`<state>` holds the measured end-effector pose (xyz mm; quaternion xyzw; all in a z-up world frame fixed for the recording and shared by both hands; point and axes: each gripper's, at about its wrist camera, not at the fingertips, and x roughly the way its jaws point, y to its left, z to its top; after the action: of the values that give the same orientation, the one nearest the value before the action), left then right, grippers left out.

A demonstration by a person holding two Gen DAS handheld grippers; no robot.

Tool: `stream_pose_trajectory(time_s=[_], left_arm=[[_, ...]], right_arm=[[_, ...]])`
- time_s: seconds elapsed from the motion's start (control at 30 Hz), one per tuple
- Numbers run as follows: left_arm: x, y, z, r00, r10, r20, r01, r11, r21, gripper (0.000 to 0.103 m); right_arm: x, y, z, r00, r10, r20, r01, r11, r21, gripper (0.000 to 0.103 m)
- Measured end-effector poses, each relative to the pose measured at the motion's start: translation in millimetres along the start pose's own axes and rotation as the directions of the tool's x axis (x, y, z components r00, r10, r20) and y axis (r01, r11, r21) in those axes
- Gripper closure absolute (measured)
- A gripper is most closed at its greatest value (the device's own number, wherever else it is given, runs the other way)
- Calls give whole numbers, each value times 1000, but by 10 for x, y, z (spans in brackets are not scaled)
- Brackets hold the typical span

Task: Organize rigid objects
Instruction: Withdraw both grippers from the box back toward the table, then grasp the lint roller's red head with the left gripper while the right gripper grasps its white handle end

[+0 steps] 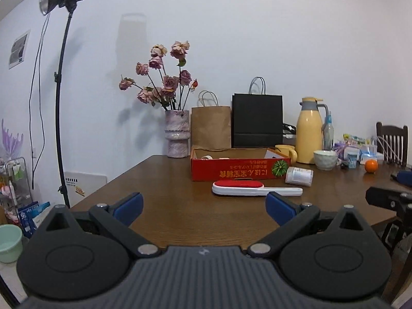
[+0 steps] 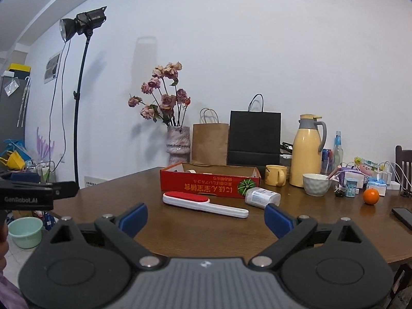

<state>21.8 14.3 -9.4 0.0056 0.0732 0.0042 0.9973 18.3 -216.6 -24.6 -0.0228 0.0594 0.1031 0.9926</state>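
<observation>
Long white plastic lint brush with red pad (image 2: 203, 204) lies flat mid-table, just before red cardboard box (image 2: 206, 184); white bottle (image 2: 262, 197) beside. Judged light, stiff, smooth; take slim handle crosswise. Left gripper (image 1: 203, 206), right gripper (image 2: 206, 217): jaws wide, empty

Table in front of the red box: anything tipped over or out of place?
Yes. A white bottle lies on its side at the corner of the red box, and a lint brush lies loose in front of it. Nothing spilled or broken shows.
</observation>
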Motion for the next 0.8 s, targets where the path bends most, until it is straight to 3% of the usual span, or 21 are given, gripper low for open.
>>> stream_pose_trajectory(time_s=[0.47,0.8], left_arm=[[118,-88,-85,1000,-13,12,12,999,43,0],[681,-127,37,1000,-11,-10,11,1000,8,0]], right_arm=[[147,-62,-55,1000,5,-15,-5,1000,20,5],[644,-285,-27,998,-44,-41,46,998,47,5]])
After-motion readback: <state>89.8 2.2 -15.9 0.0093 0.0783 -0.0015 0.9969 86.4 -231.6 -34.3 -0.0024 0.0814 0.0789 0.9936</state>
